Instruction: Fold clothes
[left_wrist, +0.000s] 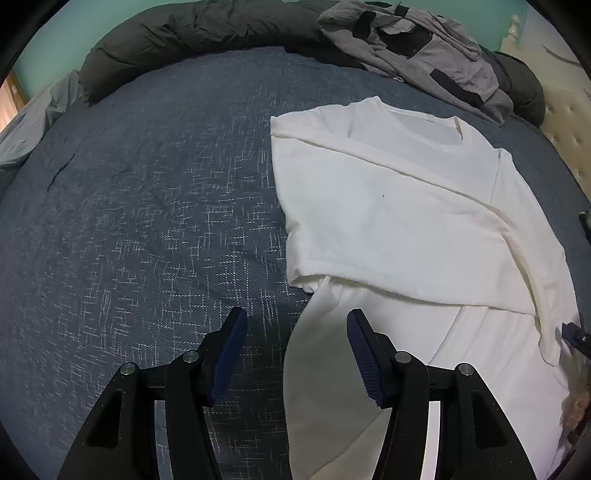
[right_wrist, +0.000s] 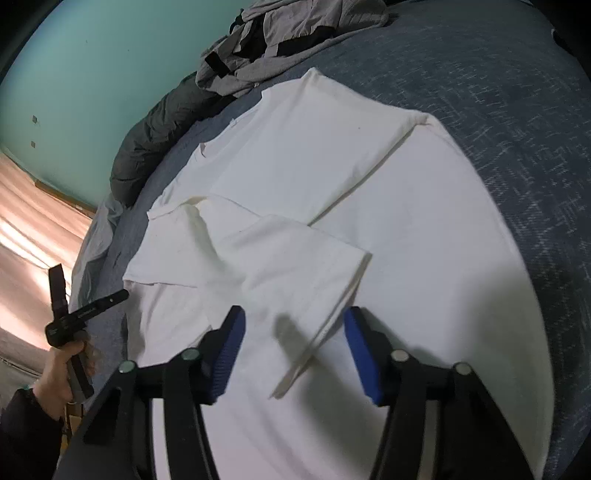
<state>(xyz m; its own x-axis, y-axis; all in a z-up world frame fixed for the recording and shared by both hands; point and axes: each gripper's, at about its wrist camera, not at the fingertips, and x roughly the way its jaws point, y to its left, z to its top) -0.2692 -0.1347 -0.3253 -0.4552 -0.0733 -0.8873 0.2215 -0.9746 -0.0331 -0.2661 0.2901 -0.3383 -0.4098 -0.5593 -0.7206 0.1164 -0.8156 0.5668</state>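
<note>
A white T-shirt (left_wrist: 388, 206) lies flat on the blue bedspread (left_wrist: 147, 221), one side folded over its body. My left gripper (left_wrist: 295, 317) hovers open over the shirt's lower left edge, pressing on nothing. In the right wrist view the same T-shirt (right_wrist: 406, 229) shows a sleeve (right_wrist: 295, 258) folded inward across the chest. My right gripper (right_wrist: 293, 314) stands open just above that sleeve's corner, with the cloth lying under the gap and neither pad gripping it. At the left edge, a hand (right_wrist: 62, 373) holds the left gripper (right_wrist: 90, 280).
A heap of grey clothes (left_wrist: 406, 44) and a rolled dark duvet (left_wrist: 184, 33) lie along the bed's far side. A cream tufted headboard (left_wrist: 565, 122) is at the right. A teal wall and wooden floor (right_wrist: 29, 206) lie beyond the bed.
</note>
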